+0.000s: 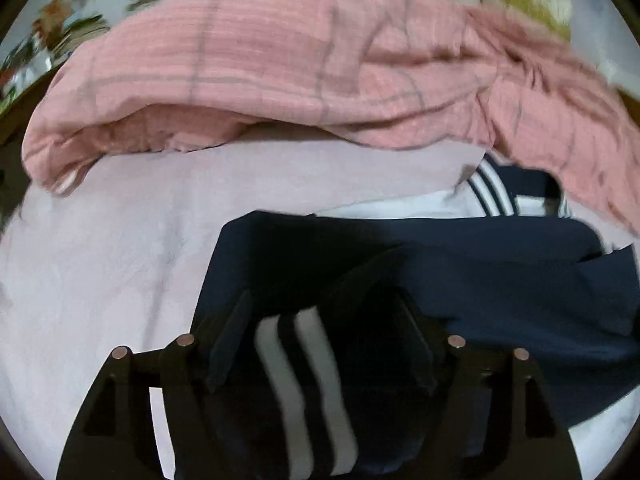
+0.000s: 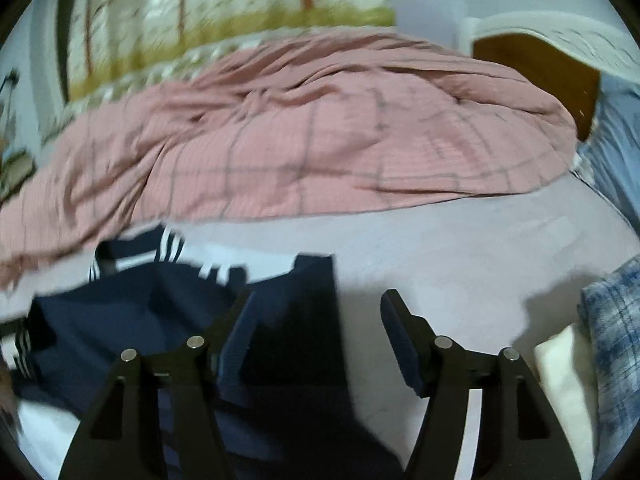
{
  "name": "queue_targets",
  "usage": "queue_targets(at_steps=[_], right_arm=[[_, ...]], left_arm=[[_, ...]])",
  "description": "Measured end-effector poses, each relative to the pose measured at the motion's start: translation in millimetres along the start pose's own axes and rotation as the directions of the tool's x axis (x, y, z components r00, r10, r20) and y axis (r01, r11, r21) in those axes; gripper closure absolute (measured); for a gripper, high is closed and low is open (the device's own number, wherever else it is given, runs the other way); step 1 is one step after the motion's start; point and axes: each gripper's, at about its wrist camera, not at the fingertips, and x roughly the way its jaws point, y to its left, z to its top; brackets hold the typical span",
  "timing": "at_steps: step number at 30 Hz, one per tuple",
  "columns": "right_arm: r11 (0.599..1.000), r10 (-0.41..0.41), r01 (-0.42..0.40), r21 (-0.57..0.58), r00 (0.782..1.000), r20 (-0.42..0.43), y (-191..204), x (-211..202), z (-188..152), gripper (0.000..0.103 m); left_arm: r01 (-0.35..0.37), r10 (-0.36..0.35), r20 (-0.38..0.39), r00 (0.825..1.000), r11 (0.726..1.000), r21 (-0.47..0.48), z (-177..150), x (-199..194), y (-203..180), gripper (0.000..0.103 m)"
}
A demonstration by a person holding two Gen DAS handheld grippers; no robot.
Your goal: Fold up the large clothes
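bed sheet (image 2: pixel 460 248) pale pink | left hand-held gripper (image 1: pixel 320 320) clamped on navy striped garment (image 1: pixel 500 264) | right hand-held gripper (image 2: pixel 316 316) spread apart

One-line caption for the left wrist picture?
Left claw grips the striped navy garment on a bed.

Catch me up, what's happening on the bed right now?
A person with handheld tongs is folding a navy garment with white stripes on the pale bed sheet. The left tongs are closed on a striped part of it. The right tongs are open, holding nothing, at the garment's edge. A pink checked quilt is bunched behind it, and a blue plaid cloth lies off to the right.
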Motion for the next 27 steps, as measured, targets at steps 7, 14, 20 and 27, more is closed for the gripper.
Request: queue_targets(at_steps=[7, 14, 20, 27], right_arm=[[0.999, 0.04, -0.042, -0.033, 0.997, -0.061, -13, 13, 12, 0.038], [0.99, 0.072, -0.105, -0.093, 0.95, -0.303, 23, 81, 37, 0.038], [0.964, 0.138, -0.231, -0.134, 0.86, -0.491, 55, 125, 16, 0.038], [0.981, -0.038, -0.035, -0.192, 0.93, -0.366, 55, 120, 16, 0.103]], left_arm=[[0.083, -0.085, -0.018, 0.996, 0.994, -0.073, -35, 3, 25, 0.023], [0.097, -0.097, 0.003, 0.995, 0.992, -0.082, -34, 4, 26, 0.023], [0.103, -0.103, 0.002, 0.995, 0.991, -0.085, -35, 6, 27, 0.022], [0.101, -0.101, 0.005, 0.995, 0.992, -0.082, -35, 7, 28, 0.022]])
